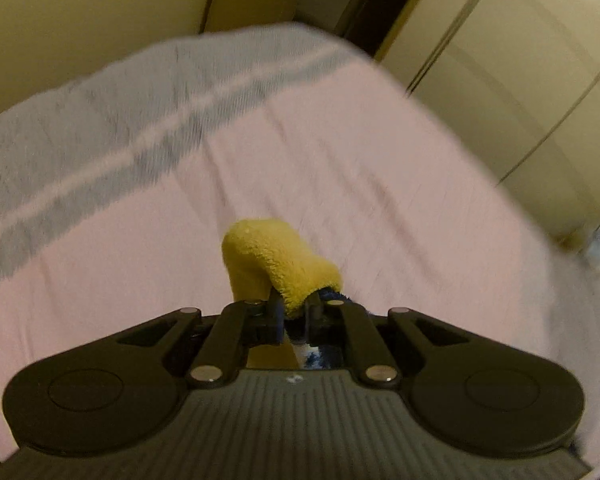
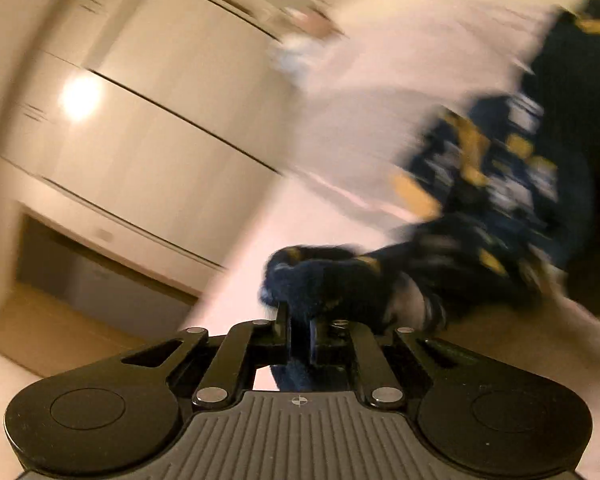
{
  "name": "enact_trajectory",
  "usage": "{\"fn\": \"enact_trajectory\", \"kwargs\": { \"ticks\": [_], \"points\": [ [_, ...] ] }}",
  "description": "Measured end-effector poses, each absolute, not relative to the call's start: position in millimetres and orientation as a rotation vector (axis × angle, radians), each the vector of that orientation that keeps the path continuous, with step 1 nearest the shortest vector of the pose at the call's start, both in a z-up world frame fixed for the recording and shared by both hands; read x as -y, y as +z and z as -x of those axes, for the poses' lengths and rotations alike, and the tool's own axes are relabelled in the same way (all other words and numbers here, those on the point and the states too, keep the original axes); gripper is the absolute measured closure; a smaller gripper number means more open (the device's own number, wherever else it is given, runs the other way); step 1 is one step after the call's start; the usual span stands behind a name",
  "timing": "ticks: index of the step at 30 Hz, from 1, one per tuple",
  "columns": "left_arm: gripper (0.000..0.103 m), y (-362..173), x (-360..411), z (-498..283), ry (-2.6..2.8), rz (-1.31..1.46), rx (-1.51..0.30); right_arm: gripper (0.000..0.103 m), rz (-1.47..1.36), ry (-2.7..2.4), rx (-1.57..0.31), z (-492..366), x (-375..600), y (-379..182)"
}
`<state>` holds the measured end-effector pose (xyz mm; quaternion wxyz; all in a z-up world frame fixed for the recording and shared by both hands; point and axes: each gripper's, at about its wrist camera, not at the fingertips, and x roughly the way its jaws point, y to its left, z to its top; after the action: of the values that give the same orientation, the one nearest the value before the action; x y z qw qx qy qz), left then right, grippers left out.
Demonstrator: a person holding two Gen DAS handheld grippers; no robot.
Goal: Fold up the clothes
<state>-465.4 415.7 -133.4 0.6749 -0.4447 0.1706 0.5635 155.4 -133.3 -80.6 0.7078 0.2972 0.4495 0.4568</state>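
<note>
Right now my left tongs [image 1: 294,312] are clenched on a fold of fuzzy yellow fabric [image 1: 276,260], which bunches up above the fingertips and leans a little to my right. A sliver of dark blue cloth peeks out just beside the right finger, at the yellow edge, so this yellow part looks to belong to the same garment, though I cannot tell for sure from this view. Below the tongs lies the bed [image 1: 340,168], covered in a pale pink sheet, with a grey striped band [image 1: 112,128] running across its far end. Beyond the bed stand cream closet doors [image 1: 500,60] and a dark gap between the walls.

My right tongs [image 2: 299,328] are clenched too, gripping a thick bunch of navy fleece garment [image 2: 332,276]. The cloth rises out of the jaws as a dark fuzzy lump and stretches away to my right, where it spreads into a blurred patterned stretch of navy, yellow and white [image 2: 492,168]. That patterned part hangs in front of the pale sheet; whether it touches the bed I cannot tell, the blur is too heavy. To the left in this view are cream cabinet doors [image 2: 140,120] with a bright reflection of a lamp on them, and a strip of wooden floor [image 2: 40,328] lower down.

Both views are smeared by motion, the right one far more.
</note>
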Motion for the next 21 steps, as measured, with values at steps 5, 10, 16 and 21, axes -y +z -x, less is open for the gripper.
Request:
{"fn": "enact_trajectory", "kwargs": {
  "ticks": [5,10,16,21],
  "points": [
    [0.095,-30,-452,535,1.232,0.886,-0.195,0.097,-0.778,1.169,-0.759,-124,101,28],
    [0.095,76,-480,604,1.304,0.715,0.025,0.097,-0.852,1.349,-0.509,-71,62,129],
    [0.095,157,-512,667,1.301,0.662,0.163,0.098,-0.894,1.437,-0.355,-26,11,206],
    [0.096,152,-566,658,1.361,0.709,0.064,0.098,-0.844,1.427,-0.626,-50,-103,226]
  ]
}}
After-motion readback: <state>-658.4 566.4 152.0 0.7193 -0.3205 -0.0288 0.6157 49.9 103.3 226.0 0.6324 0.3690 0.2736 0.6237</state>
